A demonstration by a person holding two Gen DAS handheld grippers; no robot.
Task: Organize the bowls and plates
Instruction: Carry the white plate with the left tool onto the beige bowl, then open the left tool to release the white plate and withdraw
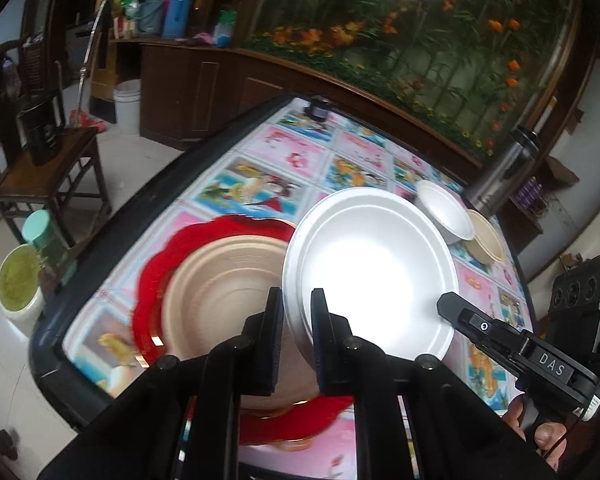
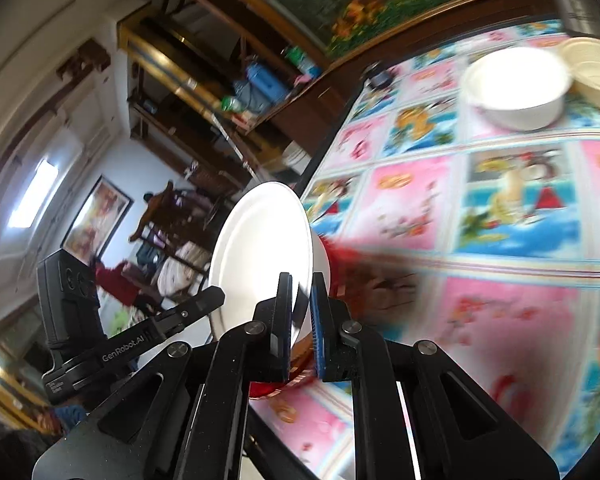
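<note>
Both grippers hold one white foam plate (image 1: 372,268) by its rim, lifted and tilted above the table. My left gripper (image 1: 297,304) is shut on its near-left rim. My right gripper (image 2: 301,292) is shut on the opposite rim of the plate (image 2: 260,240); it shows in the left wrist view (image 1: 452,304) at the plate's right edge. Below lies a tan bowl (image 1: 220,280) stacked on a red scalloped plate (image 1: 156,276). A white foam bowl (image 1: 446,208) and a tan bowl (image 1: 486,240) sit at the far right of the table.
The table (image 1: 260,184) has a colourful cartoon cloth and a dark raised edge. A steel thermos (image 1: 504,172) stands past the far bowls. A small dark object (image 1: 318,108) sits at the far end. A wooden stool (image 1: 44,176) and a jar (image 1: 20,280) are left of the table.
</note>
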